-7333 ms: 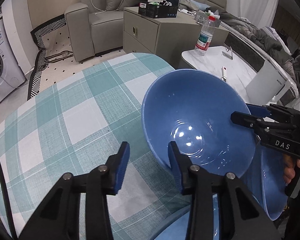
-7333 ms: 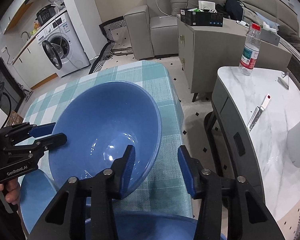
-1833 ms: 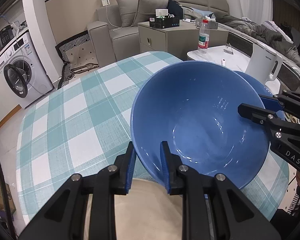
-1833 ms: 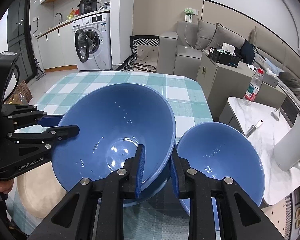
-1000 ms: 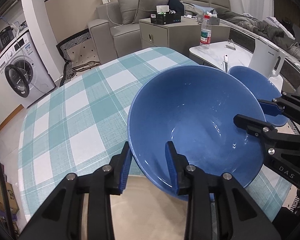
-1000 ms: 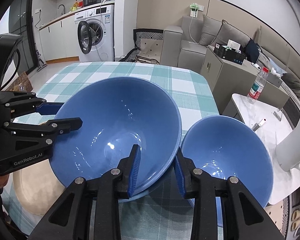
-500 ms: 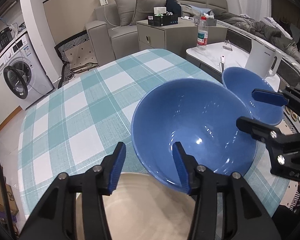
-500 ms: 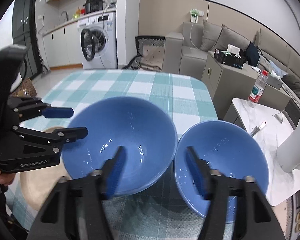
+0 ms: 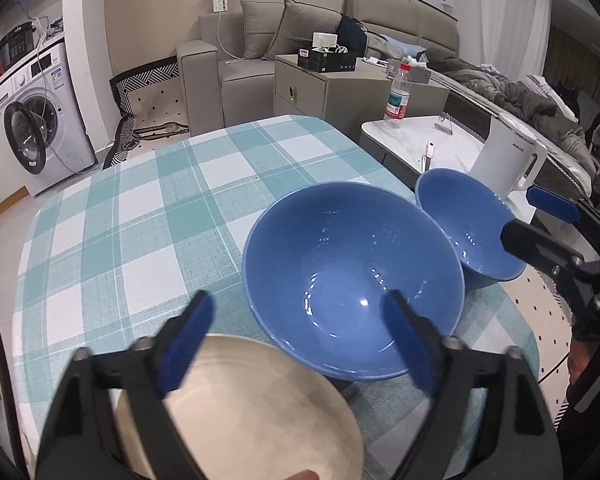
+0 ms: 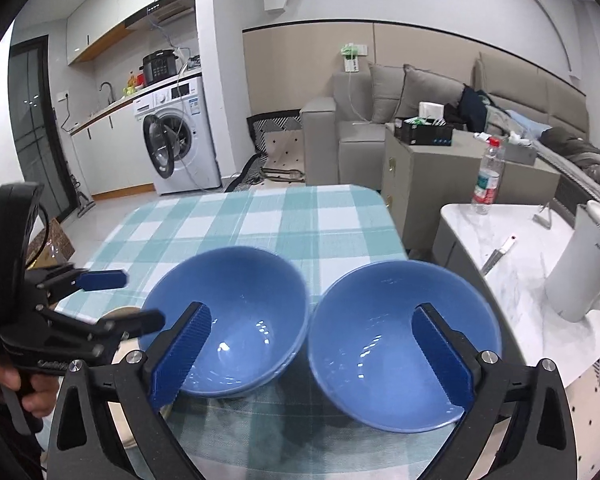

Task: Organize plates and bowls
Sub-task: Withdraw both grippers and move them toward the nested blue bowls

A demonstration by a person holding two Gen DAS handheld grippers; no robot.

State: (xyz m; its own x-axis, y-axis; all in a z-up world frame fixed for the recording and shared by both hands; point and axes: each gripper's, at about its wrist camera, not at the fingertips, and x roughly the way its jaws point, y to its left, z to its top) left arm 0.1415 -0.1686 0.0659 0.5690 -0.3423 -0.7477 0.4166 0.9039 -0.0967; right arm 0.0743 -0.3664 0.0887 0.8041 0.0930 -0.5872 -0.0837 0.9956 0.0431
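Observation:
A large blue bowl (image 9: 352, 280) rests on the teal checked tablecloth (image 9: 140, 220); in the right wrist view this large bowl (image 10: 228, 320) seems nested in another blue bowl. A smaller blue bowl (image 9: 472, 224) (image 10: 404, 340) stands just to its right. A beige plate (image 9: 240, 412) lies at the near left. My left gripper (image 9: 300, 340) hovers over the large bowl's near rim, its jaws opening wide and touching nothing. My right gripper (image 10: 312, 354) hangs above the gap between the two bowls, its jaws also opening, nothing pressed between them.
A white kettle (image 9: 508, 160) and a water bottle (image 9: 396, 96) stand on a marble side table (image 9: 440, 140) right of the dining table. A grey cabinet, a sofa and a washing machine (image 10: 172, 144) lie beyond. A person's hand (image 10: 20, 384) holds the left gripper's handle.
Both grippers let go of the large blue bowl and spread wide. The bowl went from tilted in the grip to resting level on the table. The right gripper rose and drew back.

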